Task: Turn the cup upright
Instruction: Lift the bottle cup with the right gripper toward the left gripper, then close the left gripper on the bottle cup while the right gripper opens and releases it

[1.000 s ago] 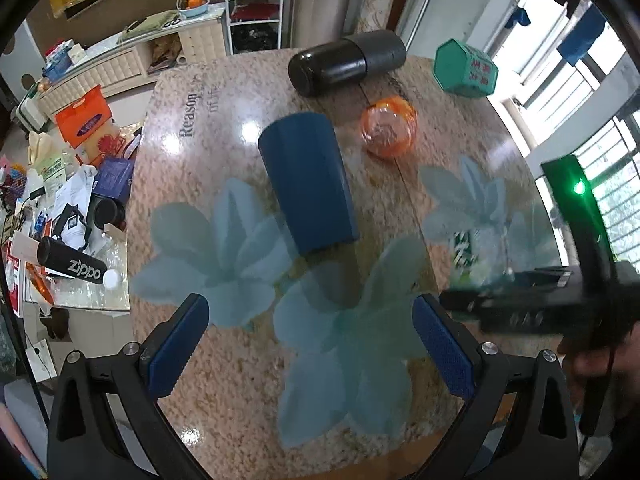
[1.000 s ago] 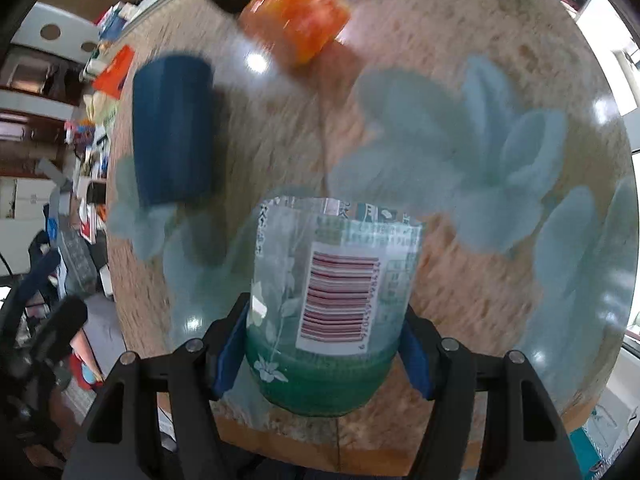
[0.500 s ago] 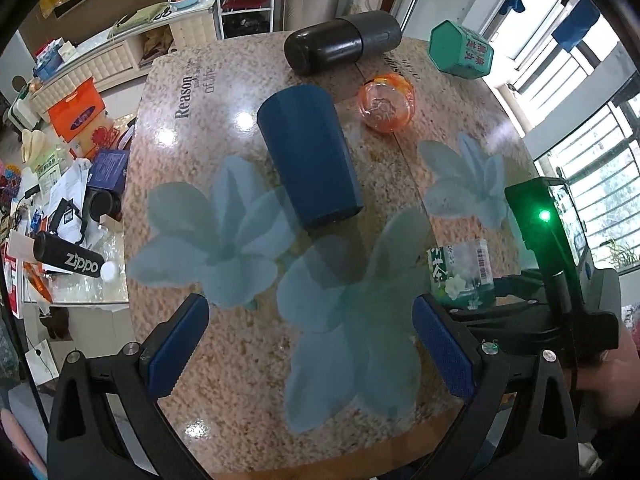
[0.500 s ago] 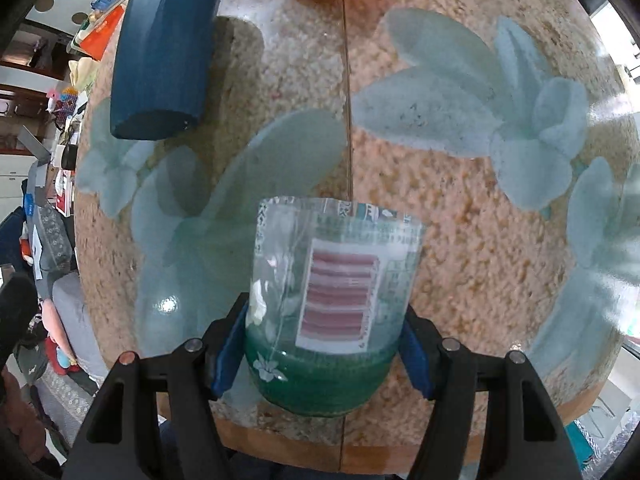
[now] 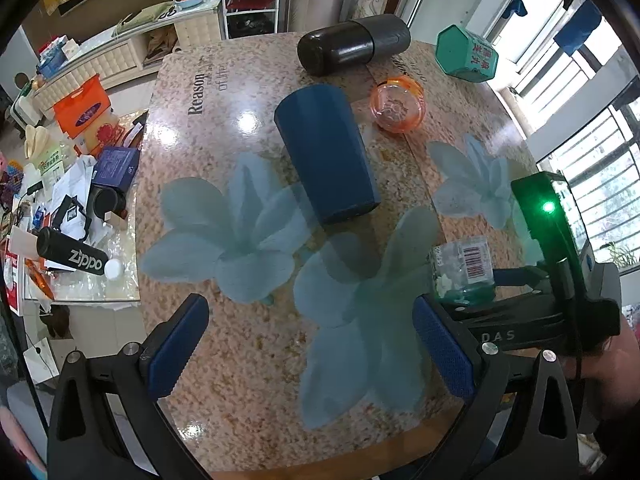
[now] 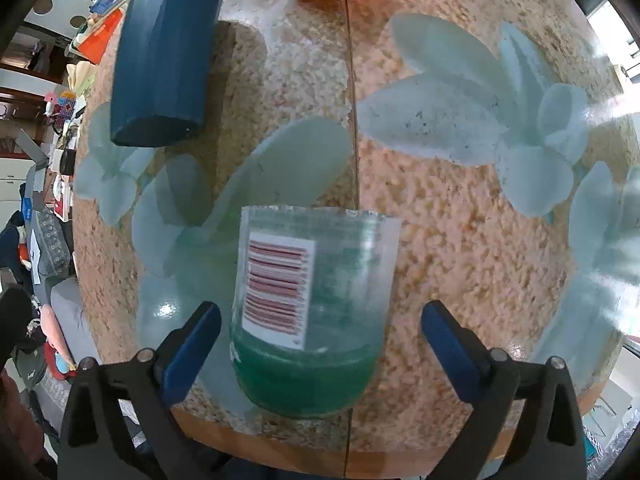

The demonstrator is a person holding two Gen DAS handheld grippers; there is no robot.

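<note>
A: Spreading across both views is the table [image 5: 224, 360], speckled stone printed with pale blue flowers.

B: And on it?

A: Biggest is the blue cup [image 5: 326, 152], lying on its side near the middle, its open end toward the left gripper. Beyond it a black flask [image 5: 354, 50] also lies on its side at the far edge, with a green box [image 5: 466, 54] to its right. An orange cup [image 5: 396, 104] lies on its side between the blue cup and the box.

B: The clear one?

A: The clear cup [image 6: 312, 312], with a green base and a barcode label, stands upright near the table's front edge, between the fingers of the right gripper [image 6: 320, 344].

B: Held?

A: No. The right gripper's jaws are spread; both blue pads stand off from the cup's sides, a gap showing on each. In the left view the cup stands just in front of that gripper.

B: The left gripper [image 5: 312, 348]?

A: Wide apart as well, holding nothing, hovering over the table's near side, well apart from the blue cup.
</note>
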